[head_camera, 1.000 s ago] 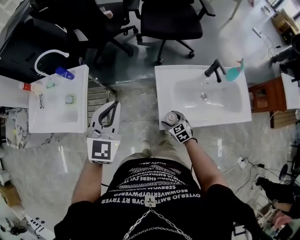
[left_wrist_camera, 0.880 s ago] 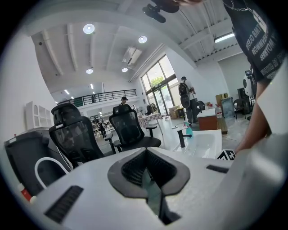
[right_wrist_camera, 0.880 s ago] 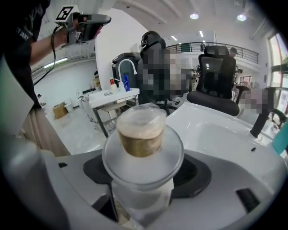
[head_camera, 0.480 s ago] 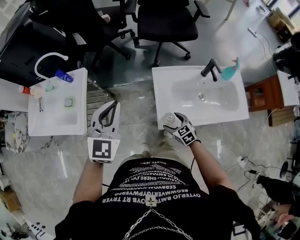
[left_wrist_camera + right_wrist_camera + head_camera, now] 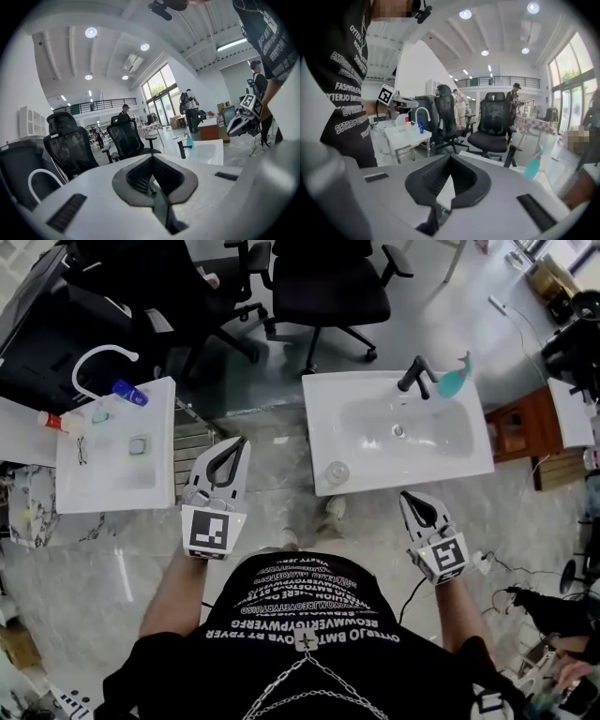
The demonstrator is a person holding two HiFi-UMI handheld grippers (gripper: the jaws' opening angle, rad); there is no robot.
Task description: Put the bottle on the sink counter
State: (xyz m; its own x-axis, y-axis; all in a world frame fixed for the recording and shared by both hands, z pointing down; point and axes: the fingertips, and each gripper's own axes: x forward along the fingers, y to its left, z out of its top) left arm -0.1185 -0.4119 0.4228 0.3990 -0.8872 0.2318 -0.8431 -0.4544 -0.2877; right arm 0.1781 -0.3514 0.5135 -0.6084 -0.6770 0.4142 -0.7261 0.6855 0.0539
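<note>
A small clear bottle (image 5: 337, 472) stands upright on the near left corner of the white sink counter (image 5: 328, 399), with nothing touching it. My right gripper (image 5: 418, 506) hangs off the counter's front edge, to the right of the bottle and well apart from it. Its jaws are shut and empty, as the right gripper view shows (image 5: 450, 157). My left gripper (image 5: 228, 452) hovers over the floor between the two sinks, shut with nothing in it (image 5: 152, 158). The bottle does not show in either gripper view.
A black faucet (image 5: 415, 378) and a teal spray bottle (image 5: 453, 381) stand at the counter's back. A second white sink (image 5: 112, 486) with small items is at the left. Black office chairs (image 5: 328, 282) stand beyond. A wooden cabinet (image 5: 530, 437) is at the right.
My right gripper let go of the bottle, drew back toward the person and to the right, and closed. The bottle stays on the counter corner. The left gripper barely moved.
</note>
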